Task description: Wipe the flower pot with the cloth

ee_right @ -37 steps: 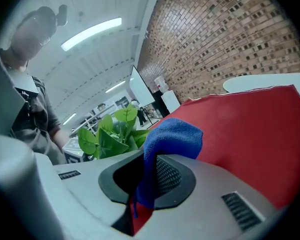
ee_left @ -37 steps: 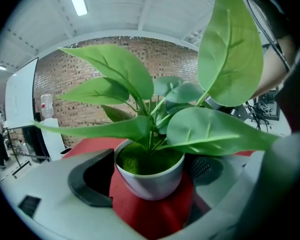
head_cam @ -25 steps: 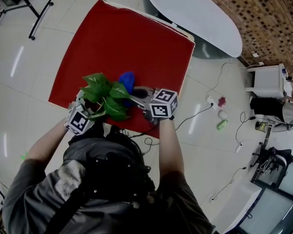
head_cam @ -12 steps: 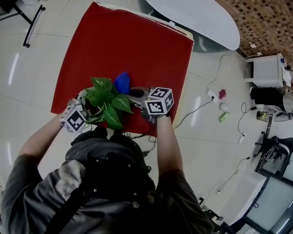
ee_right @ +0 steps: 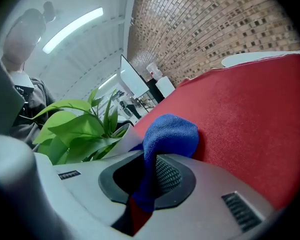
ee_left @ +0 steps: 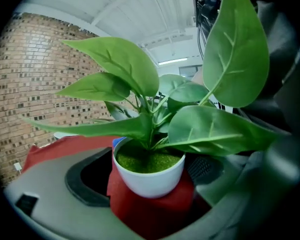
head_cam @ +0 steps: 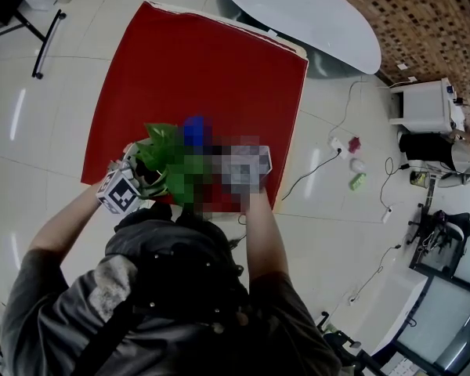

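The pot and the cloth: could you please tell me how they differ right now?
The pot is white and stands upright, with a leafy plant; the cloth is blue and bunched. The left gripper holds the pot; the right gripper holds the cloth. Both are over the red mat.

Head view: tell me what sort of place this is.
Likely an indoor workroom or lab rather than a home: glossy tiled floor, brick-patterned wall, and loose cables running past white equipment on the floor.

Glossy tiled floor (head_cam: pixel 47 116), white table (head_cam: pixel 298 10), brick wall (ee_right: pixel 200 29).
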Motion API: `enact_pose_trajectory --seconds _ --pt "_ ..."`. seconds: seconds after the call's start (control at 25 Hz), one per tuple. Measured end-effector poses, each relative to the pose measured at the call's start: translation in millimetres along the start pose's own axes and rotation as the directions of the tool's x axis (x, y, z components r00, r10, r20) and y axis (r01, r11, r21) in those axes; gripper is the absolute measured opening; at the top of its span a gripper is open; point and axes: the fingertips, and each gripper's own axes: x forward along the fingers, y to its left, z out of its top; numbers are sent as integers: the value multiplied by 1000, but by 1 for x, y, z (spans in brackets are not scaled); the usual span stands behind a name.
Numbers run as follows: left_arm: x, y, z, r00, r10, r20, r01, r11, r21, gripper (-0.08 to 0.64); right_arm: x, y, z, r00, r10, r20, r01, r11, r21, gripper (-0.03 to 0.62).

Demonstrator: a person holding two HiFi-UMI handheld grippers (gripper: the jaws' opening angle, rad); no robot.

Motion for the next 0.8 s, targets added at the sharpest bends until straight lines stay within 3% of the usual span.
enact_pose_trajectory --seconds 0.2,0.28,0.36,0.48,0.6,0.68,0.8 --pt "-14 -2 -11 991 118 -63 -111 988 104 472 -2 2 -4 1000 -25 4 25 999 -20 61" --pt "-27 -7 -27 977 181 -109 -176 983 49 472 -2 4 -6 999 -41 12 41 999 -25 61" --pt "-37 -9 -37 958 243 -151 -255 965 -64 472 -6 6 -7 998 -60 24 60 998 -32 61" --pt "-42 -13 -35 930 342 -134 -364 907 -213 472 -17 8 -6 993 -104 54 107 993 -54 61" --pt "-41 -18 -27 883 453 -121 -467 827 -312 474 -31 7 -5 983 -155 99 161 985 -56 61" --pt "-35 -25 -23 851 509 -132 -521 784 -338 476 -41 6 -6 976 -179 127 186 982 -43 61" --pt "-20 -34 -19 807 567 -165 -587 743 -321 477 -58 8 -9 966 -201 165 207 978 -22 61"
